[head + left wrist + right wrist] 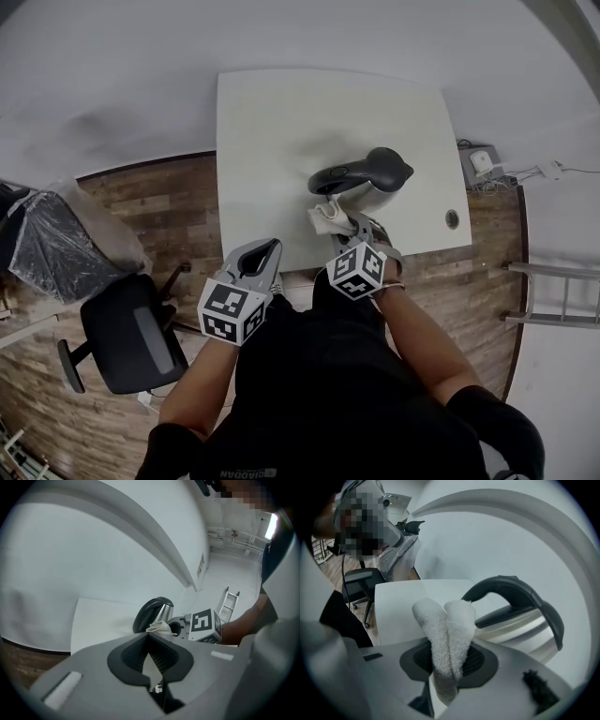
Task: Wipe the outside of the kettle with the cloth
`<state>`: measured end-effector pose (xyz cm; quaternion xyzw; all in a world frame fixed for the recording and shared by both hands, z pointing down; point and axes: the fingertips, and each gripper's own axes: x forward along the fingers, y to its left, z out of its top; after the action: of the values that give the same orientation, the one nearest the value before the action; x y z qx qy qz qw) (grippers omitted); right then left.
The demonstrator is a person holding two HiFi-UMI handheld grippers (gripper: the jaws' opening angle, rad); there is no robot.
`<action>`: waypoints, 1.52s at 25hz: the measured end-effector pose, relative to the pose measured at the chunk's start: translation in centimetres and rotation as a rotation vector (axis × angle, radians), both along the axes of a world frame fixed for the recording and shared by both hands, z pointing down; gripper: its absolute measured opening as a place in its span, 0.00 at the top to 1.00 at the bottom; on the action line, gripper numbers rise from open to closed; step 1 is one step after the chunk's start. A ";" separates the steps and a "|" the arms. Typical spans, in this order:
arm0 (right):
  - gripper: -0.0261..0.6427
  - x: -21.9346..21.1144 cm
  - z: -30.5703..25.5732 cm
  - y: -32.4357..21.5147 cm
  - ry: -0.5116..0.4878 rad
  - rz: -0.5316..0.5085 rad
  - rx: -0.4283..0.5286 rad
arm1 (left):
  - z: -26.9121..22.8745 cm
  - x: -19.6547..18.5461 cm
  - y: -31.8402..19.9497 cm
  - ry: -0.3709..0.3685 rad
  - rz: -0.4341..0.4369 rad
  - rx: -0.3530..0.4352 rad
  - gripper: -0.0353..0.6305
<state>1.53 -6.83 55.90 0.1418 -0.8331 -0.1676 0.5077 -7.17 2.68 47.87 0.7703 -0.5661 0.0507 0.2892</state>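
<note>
On the white rectangular table point(272, 122) of the head view, the steel electric kettle with a black lid and handle point(370, 173) was seen standing toward the near right part. The folded white terry cloth point(328, 217) was carried just beside its near side by the right gripper point(342, 225), and the left gripper point(267, 248) was held over the near table edge, apart from both. Along the left gripper view, the dark ribbed pads point(136, 652) were shown brought together at their tips with nothing between them, the kettle point(154, 615) and cloth point(158, 628) lying beyond. Through the right gripper view, the jaws were found clamped on the cloth point(447, 620), whose two rolled ends stood up just beside the kettle's point(520, 620) steel wall.
</note>
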 end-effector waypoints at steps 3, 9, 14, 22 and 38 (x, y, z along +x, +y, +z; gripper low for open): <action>0.81 0.1 2.5 0.3 0.051 -0.033 0.000 | 0.1 -0.6 0.2 -0.010 -0.014 -0.014 0.94; 0.81 0.4 4.8 0.4 0.096 -0.054 0.000 | -1.0 0.0 -0.5 -0.014 0.002 -0.009 0.94; 0.81 0.8 4.9 1.1 0.068 -0.064 -0.022 | -1.5 0.6 -1.0 -0.036 0.024 -0.022 0.94; 0.81 1.8 -9.0 2.0 -0.707 0.242 -0.410 | -3.1 0.5 -3.6 -0.113 0.082 -0.015 0.94; 0.81 12.3 -14.5 -7.3 -1.807 0.625 -0.930 | -2.6 6.9 -5.9 -0.199 0.243 -0.054 0.94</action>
<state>13.86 -14.14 41.37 0.2133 -0.8098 0.4725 -0.2747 -0.29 -3.21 45.31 0.8163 -0.4930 0.1768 0.2439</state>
